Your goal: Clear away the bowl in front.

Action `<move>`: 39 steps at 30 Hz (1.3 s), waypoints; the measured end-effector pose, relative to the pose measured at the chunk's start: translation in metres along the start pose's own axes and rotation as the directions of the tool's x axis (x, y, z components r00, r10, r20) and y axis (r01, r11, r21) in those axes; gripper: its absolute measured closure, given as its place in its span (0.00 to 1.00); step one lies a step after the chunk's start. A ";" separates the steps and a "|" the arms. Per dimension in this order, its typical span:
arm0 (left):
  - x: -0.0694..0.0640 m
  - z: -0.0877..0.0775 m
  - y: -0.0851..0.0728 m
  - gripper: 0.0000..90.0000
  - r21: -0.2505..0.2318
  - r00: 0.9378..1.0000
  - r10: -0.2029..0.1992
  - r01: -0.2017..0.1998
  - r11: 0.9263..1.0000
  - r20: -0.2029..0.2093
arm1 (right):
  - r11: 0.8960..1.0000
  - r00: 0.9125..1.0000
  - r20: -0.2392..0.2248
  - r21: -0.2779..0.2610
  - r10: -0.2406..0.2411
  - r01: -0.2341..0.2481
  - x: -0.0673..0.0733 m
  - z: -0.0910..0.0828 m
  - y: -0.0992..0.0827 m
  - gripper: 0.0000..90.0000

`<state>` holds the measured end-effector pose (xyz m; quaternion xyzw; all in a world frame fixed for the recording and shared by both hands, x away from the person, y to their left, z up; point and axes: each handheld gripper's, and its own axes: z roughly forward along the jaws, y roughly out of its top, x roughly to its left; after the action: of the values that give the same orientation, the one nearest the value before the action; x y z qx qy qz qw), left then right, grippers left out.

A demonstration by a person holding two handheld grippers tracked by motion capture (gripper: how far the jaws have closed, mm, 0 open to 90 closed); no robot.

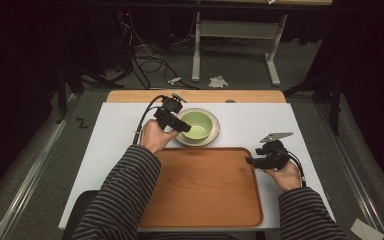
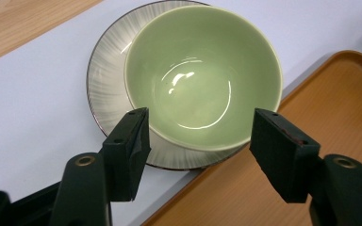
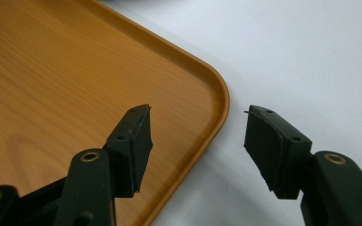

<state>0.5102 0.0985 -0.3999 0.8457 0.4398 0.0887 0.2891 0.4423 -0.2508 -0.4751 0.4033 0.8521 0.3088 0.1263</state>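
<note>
While my left forearm reaches forward across the table, my left gripper (image 1: pixel 172 120) hovers over the near rim of a green bowl (image 2: pixel 202 75), its jaws spread wide with one on either side of that rim, gripping nothing. The bowl is empty and sits on a pale ribbed plate (image 2: pixel 104 89), on the white tabletop (image 1: pixel 120 125) just beyond the far edge of a wooden tray (image 1: pixel 205 190). My right gripper (image 3: pixel 197 141) waits at the tray's far right corner, jaws also released and apart, straddling the rim. The tray holds nothing.
</note>
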 end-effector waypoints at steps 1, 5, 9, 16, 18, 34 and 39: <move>0.000 0.001 0.001 0.43 0.002 1.000 -0.002 0.002 1.000 -0.002 | 1.000 1.000 -0.001 0.000 0.001 -0.001 0.000 0.000 0.000 0.48; 0.002 0.007 0.005 0.42 0.018 1.000 0.005 -0.005 1.000 -0.012 | 1.000 1.000 -0.006 -0.004 -0.005 0.005 0.000 0.000 0.000 0.48; 0.007 0.014 0.010 0.42 0.035 1.000 -0.003 0.004 0.999 -0.025 | 1.000 1.000 -0.006 -0.019 -0.015 0.015 0.003 -0.001 0.001 0.48; 0.013 0.026 0.018 0.42 0.077 0.999 -0.023 0.026 0.997 -0.041 | 0.999 1.000 -0.009 -0.022 -0.023 0.022 0.002 -0.002 0.001 0.48; 0.014 0.028 0.019 0.42 0.085 0.999 -0.027 0.031 0.996 -0.045 | 1.000 1.000 -0.010 -0.022 -0.022 0.022 0.003 -0.002 0.001 0.48; 0.029 0.054 0.023 0.53 0.155 0.992 -0.107 0.117 0.981 -0.071 | 1.000 1.000 -0.004 -0.011 -0.027 0.027 0.004 -0.001 0.000 0.49; 0.029 0.061 0.022 0.59 0.177 0.990 -0.116 0.128 0.976 -0.074 | 1.000 1.000 0.000 -0.004 -0.031 0.031 0.005 -0.001 0.000 0.49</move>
<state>0.5680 0.0868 -0.4405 0.8367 0.5060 0.0573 0.2014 0.4390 -0.2478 -0.4743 0.3900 0.8576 0.3083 0.1317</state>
